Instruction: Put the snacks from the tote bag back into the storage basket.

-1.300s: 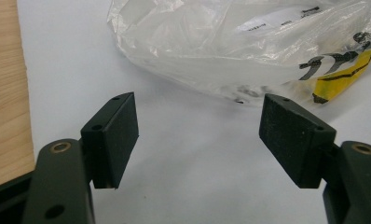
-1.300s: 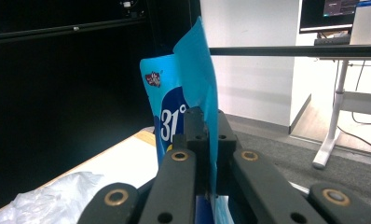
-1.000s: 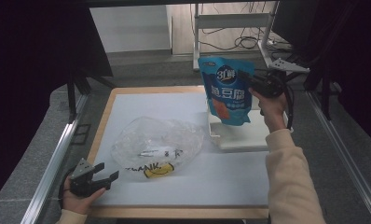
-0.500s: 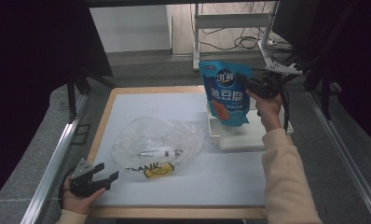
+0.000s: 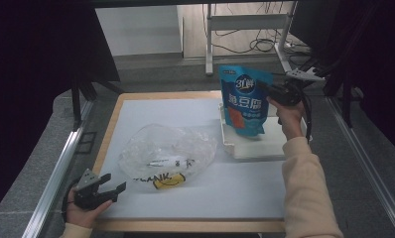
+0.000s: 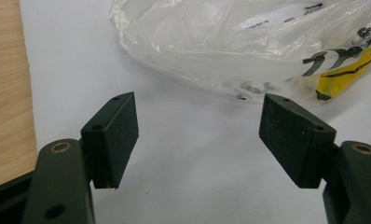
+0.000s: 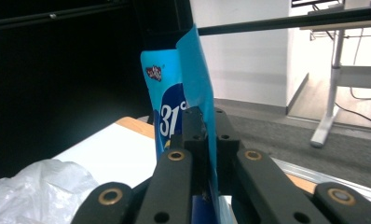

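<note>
1. Right claw [image 5: 271, 92] is clamped on the blue pouch's [image 5: 245, 101] right edge; the pouch hangs upright over the white tray [image 5: 257, 148], far right.
2. Left claw [image 5: 108, 188] gapes empty, near left.
3. Plastic bag [image 5: 168, 153] lies left of the pouch, nearer the left claw.

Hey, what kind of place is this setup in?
Probably a lab or office workroom rigged for recording: a dark metal frame surrounds the white-topped table, loose cables lie on the floor, and a desk leg stands behind.
</note>
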The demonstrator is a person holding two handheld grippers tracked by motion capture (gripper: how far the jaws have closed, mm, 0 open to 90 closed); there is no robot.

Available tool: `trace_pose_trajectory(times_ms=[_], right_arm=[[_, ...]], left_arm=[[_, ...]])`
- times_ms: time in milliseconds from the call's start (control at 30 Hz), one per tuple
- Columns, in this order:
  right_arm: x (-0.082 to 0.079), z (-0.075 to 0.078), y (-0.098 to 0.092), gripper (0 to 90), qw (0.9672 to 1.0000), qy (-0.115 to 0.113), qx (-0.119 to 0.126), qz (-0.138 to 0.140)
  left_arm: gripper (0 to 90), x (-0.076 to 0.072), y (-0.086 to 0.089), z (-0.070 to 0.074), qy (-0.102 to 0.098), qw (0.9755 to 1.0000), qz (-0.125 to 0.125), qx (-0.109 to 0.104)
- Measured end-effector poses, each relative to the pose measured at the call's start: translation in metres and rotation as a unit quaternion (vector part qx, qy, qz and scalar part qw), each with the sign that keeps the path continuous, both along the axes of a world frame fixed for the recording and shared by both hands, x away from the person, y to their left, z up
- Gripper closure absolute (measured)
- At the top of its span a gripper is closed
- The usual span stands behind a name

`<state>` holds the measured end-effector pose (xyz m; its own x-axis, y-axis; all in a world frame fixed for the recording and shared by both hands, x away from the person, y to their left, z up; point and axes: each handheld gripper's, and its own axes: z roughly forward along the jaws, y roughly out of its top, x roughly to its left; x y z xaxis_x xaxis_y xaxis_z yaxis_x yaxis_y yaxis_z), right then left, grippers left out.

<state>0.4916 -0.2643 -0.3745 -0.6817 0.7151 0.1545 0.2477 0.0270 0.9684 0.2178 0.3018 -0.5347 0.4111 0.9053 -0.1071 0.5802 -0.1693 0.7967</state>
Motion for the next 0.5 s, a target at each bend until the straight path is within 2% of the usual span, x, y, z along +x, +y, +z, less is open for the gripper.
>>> trace_pose_trajectory(times_ms=[367,500], right_arm=[[-0.005,0.002,-0.015,81.1,0.9990,0.018,-0.024,-0.032],[-0.008,0.000,-0.018,79.6,0.9989,0.016,-0.026,-0.035]], left_arm=[[28.6,0.000,-0.001,0.001,-0.001,1.0000,-0.001,0.001],[28.6,0.000,-0.002,0.001,-0.001,1.0000,-0.002,0.001]])
